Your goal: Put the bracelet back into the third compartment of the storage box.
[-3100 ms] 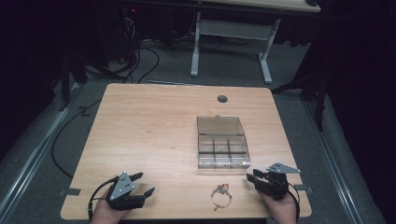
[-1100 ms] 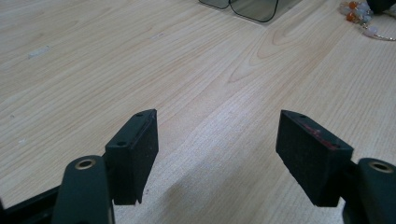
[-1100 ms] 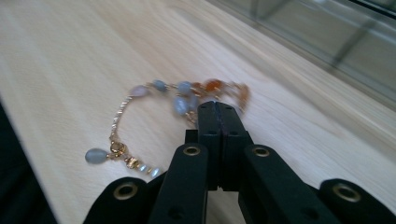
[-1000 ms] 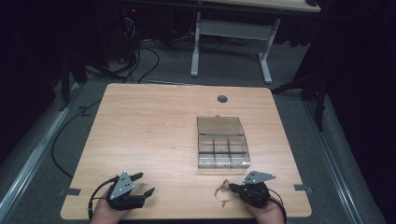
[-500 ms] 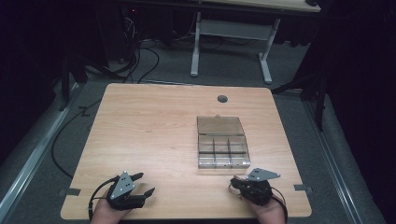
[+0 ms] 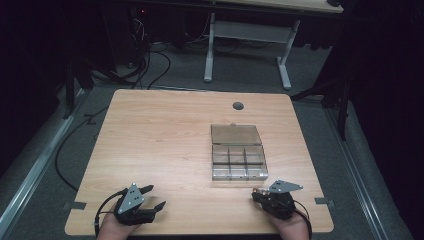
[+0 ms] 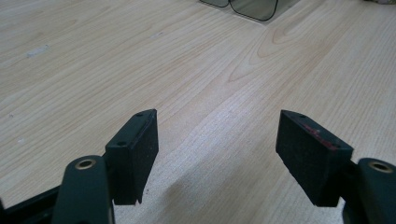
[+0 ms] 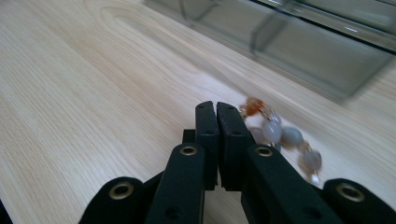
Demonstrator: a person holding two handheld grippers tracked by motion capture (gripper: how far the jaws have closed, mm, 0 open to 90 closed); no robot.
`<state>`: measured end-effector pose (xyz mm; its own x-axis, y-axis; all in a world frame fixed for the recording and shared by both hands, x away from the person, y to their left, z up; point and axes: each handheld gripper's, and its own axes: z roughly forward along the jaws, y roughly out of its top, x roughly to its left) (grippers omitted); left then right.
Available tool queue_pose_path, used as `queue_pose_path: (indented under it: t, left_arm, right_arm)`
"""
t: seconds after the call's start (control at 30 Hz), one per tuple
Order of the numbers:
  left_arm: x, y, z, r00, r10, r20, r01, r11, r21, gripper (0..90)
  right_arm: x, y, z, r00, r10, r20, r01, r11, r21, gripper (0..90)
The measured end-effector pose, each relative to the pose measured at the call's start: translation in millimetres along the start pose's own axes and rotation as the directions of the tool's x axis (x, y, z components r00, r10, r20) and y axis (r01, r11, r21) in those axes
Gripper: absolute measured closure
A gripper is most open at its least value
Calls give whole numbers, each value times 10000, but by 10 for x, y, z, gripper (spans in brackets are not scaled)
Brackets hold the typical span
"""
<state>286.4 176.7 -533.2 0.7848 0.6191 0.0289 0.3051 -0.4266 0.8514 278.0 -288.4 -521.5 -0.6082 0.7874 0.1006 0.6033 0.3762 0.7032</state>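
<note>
1. On the wooden table [image 6: 165, 145], a clear compartment box [image 6: 237, 159] sits right of centre with its lid [image 6: 235, 134] folded back flat on the far side; the tray part is divided into small compartments, and what lies in them cannot be made out.
2. Near the front left corner, the left gripper [image 6: 152, 197] rests low over the wood, held by a hand [image 6: 112, 231] that enters from the bottom edge. Its jaws stand wide apart with only bare tabletop between them, as the left gripper view [image 7: 217, 149] confirms.
3. Near the front right edge, the right gripper [image 6: 256, 194] is held by the other hand [image 6: 292, 231], just in front of the box's near right corner and pointing left and a little away from the person.
4. Seen in the right gripper view, the right gripper's [image 8: 217, 116] jaws are pressed together, pad against pad. A beaded bracelet [image 8: 280, 135], with grey and orange beads, hangs close beside the jaw tips on their right; it appears pinched there, though the exact point of grip is hidden.
5. From above, the bracelet [image 6: 258, 190] shows as a small pale speck at the right gripper's tips, outside the box and apart from its front wall.
6. Beyond the table's far edge, cables [image 6: 145, 65] trail over the grey floor beside another desk's white legs [image 6: 210, 50].
</note>
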Motion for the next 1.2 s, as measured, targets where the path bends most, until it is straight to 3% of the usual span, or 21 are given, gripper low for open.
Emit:
queue_pose_path:
  t: [0.2,0.27,0.37,0.5,0.63,0.8,0.93,1.03,1.2]
  left_arm:
    - [1,0,-2,10000,-2,-1,2,10000,-2,305]
    - [1,-1,-3,10000,-3,-28,3,10000,-25,305]
    - [0,-1,-3,10000,0,-29,0,10000,-33,306]
    - [0,-2,-5,10000,36,-16,-36,10000,-32,307]
    - [-6,-3,-7,10000,69,-7,-69,10000,-58,306]
    - [-10,-5,-14,9999,146,78,-146,9999,-69,307]
    - [-15,-6,-13,9998,182,93,-182,9998,-89,308]
    - [-16,-7,-13,9998,186,97,-185,9998,-96,309]
    - [-16,-8,-15,9998,196,106,-195,9998,-102,309]
  right_arm:
    - [-148,-90,-148,9978,538,380,-539,9985,11,883]
    - [-182,-89,-210,9972,703,266,-692,9968,-405,867]
    - [-227,-89,-288,9932,893,744,-846,9944,-635,823]
    - [-306,-118,-313,9864,1133,1189,-1082,9929,-484,762]
    - [-318,-92,-311,9802,1231,1549,-1241,9923,-32,689]
    - [-332,-72,-308,9801,1044,1687,-1194,9895,818,637]
    - [-335,-53,-330,9805,1000,1691,-1248,9818,1432,599]
    - [-336,-34,-347,9809,1293,1456,-1550,9710,1822,577]
    - [-321,8,-334,9798,1239,1571,-1596,9574,2405,523]
